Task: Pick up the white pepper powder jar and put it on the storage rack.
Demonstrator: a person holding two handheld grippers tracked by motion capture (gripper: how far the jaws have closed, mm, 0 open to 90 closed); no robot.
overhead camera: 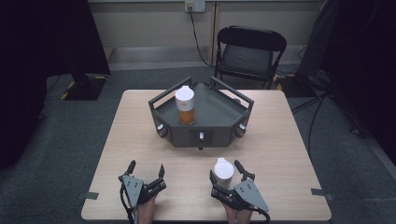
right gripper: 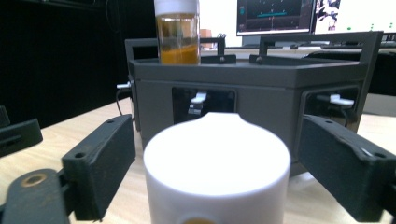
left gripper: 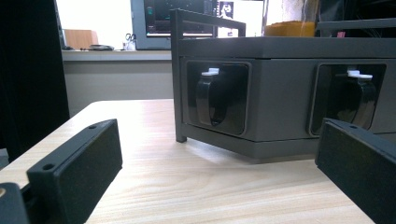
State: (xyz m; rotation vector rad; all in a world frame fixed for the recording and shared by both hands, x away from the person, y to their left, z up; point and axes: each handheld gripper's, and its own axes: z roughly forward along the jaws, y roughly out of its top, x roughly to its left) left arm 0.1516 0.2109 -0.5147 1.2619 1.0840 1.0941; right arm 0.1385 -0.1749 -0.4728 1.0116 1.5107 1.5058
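A white-capped jar point(overhead camera: 223, 171) stands on the table near the front edge, between the jaws of my right gripper point(overhead camera: 227, 171). In the right gripper view its white cap point(right gripper: 217, 163) sits between the two pads with a thin gap on each side, so that gripper point(right gripper: 217, 170) is open around it. A second jar point(overhead camera: 185, 106) with a white cap and orange contents stands upright on the dark grey hexagonal tray point(overhead camera: 219, 116); the same jar point(right gripper: 177, 32) rises behind the tray's front wall. My left gripper point(overhead camera: 146, 169) rests open and empty at the front left, facing the tray point(left gripper: 280, 93).
The tray has raised handle bars and latches point(left gripper: 212, 95) set in its side walls. A black folding chair point(overhead camera: 250, 51) stands behind the wooden table point(overhead camera: 280, 140). A monitor point(right gripper: 275, 16) glows in the background. Bare tabletop lies either side of the tray.
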